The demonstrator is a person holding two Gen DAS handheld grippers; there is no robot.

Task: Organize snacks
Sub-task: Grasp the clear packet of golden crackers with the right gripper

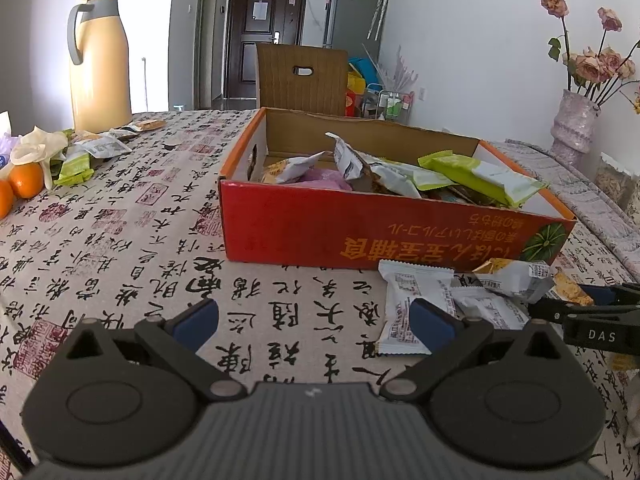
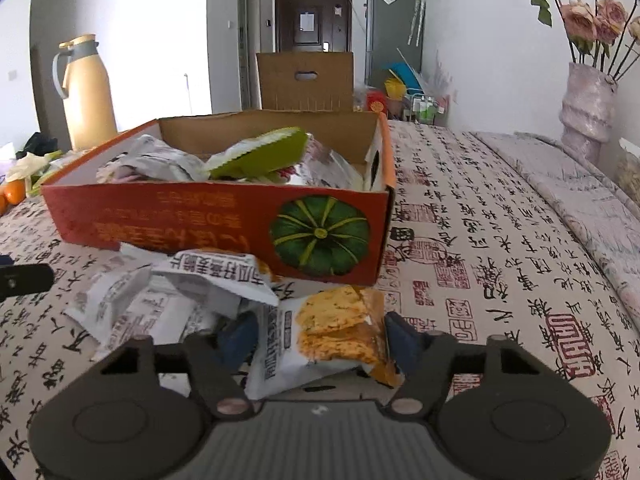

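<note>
Covering the whole table is a calligraphy-print cloth [image 1: 120, 240], w/ the red cardboard box [image 1: 360, 232] standing on it, open-topped, pumpkin picture on its near wall in the right wrist view. Inside the box: a heap of snack packets, green ones [image 1: 480, 176] on top, white and silver ones beside them. Far left of the table sits a cream thermos jug [image 1: 100, 64], w/ oranges [image 1: 26, 180] and more loose packets [image 1: 88, 152] near it. Vase of pink flowers [image 2: 588, 100] stands far right.

Loose pile of white packets [image 2: 160, 300] lies on the cloth just in front of the box's near wall.

Right gripper [image 2: 320, 338]: jaws part-way apart, one blue pad on either side of a cracker packet [image 2: 332, 328] (white wrapper, orange cracker photo). Packet sits between the pads; left pad looks touching or nearly so, right pad at its edge. Can't tell if it's actually pinched yet.

Left gripper [image 1: 316, 320]: jaws wide apart, nothing between them, only bare cloth. Its right pad [image 1: 434, 326] overlaps the edge of a white packet [image 1: 404, 304] in front of the box; contact unclear. Pile lies to its right, box ahead.
</note>
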